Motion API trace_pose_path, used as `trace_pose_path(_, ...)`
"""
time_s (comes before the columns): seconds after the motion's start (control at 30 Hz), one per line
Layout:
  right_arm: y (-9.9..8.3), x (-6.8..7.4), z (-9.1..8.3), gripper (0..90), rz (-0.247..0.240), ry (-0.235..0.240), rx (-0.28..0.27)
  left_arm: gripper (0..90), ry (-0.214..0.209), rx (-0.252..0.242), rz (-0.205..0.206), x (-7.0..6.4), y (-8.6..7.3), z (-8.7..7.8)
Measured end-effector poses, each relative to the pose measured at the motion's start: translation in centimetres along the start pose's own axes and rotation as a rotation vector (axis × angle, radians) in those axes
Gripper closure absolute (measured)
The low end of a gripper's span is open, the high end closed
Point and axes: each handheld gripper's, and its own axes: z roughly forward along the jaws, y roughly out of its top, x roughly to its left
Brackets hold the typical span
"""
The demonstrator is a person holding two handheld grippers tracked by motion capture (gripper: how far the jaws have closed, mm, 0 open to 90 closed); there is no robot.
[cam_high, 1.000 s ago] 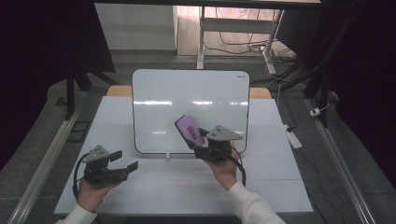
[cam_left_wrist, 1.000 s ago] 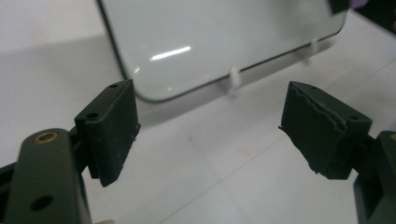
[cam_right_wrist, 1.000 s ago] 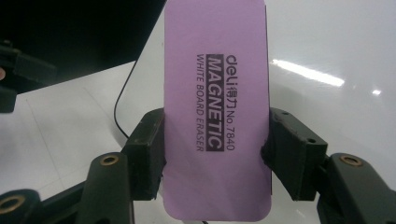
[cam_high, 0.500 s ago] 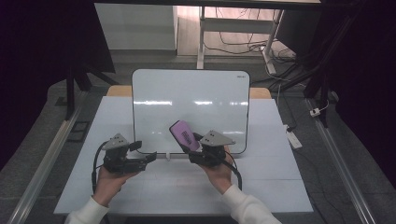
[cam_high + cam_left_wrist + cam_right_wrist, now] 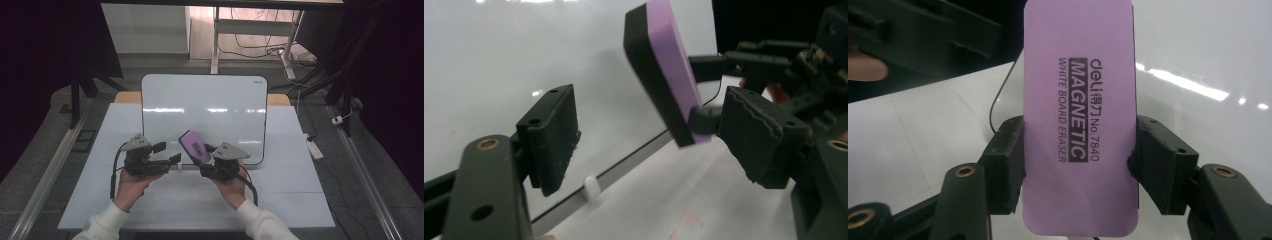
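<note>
My right gripper [image 5: 207, 161] pinched the purple eraser [image 5: 1079, 115] over the whiteboard [image 5: 210, 107]; my left gripper [image 5: 167, 154], jaws spread, apparently flanked it without touching.

High view is looking forward and down over the tabletop [image 5: 300, 190] from above, while both gripper views are sitting close up, each facing the purple eraser [image 5: 196, 147] against the whiteboard [image 5: 220, 100].

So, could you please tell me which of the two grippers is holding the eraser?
The right gripper: its jaws clamp the sides of the purple eraser. The left gripper is open and holds nothing, close beside the eraser.
</note>
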Motion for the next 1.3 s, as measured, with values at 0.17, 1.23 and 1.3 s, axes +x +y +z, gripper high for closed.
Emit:
trace_pose_path(0.17, -0.1, 0.6, 0.1, 40.9, -0.01, 0.008, -0.016, 30.5, -0.03, -0.005, -0.006, -0.1, 0.6, 1.2)
trace_pose_path(1.23, 0.2, 1.0, -0.4, 35.1, -0.01, 0.048, -0.075, 62.4, -0.046, -0.014, -0.041, 0.2, 1.3, 1.0)
trace_pose_path(1.3, 0.3, 0.5, -0.7, 34.2, -0.014, 0.051, -0.062, 62.4, -0.028, -0.015, -0.032, 0.4, 1.4, 0.6)
